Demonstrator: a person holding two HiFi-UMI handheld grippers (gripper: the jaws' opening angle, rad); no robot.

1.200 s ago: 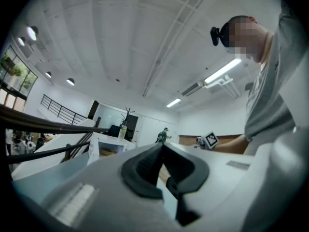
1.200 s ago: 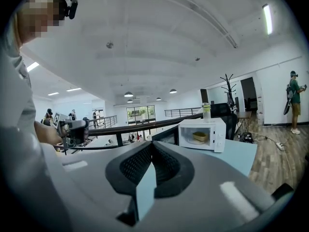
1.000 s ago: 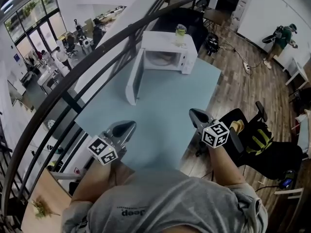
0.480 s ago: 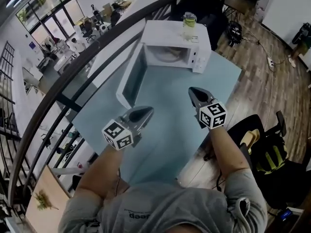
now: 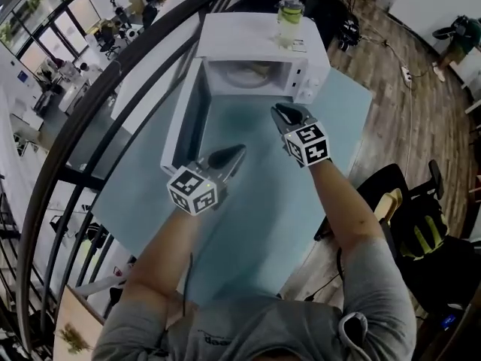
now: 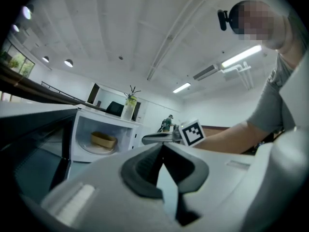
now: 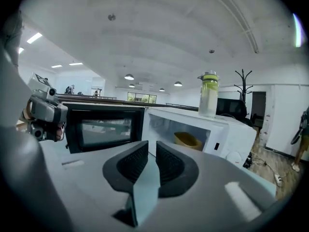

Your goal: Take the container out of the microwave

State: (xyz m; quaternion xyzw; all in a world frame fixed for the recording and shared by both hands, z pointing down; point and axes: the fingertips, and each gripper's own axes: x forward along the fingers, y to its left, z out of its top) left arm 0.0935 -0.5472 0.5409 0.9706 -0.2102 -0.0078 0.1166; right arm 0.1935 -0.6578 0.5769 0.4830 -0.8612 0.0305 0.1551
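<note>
1. Head view: the microwave (image 5: 255,32) is standing on the tabletop (image 5: 263,201) with its door (image 5: 184,119) hanging wide open. The container (image 5: 252,70) is sitting inside it. The left hand-held gripper (image 5: 239,150) is hovering apart from the opening, and the right hand-held gripper (image 5: 279,110) is hovering near it. Neither is touching the container.
2. Left gripper view: its jaws are staying clenched tip to tip, grasping nothing. The container (image 6: 103,139) is lying in the cavity, well ahead.
3. Right gripper view: its jaws have just been opening and are standing slightly apart, released, with nothing between them. They are pointing toward the container (image 7: 187,140).
4. I am judging that only the door is done. Reaching in, grasping and carrying out the container are all remaining.
</note>
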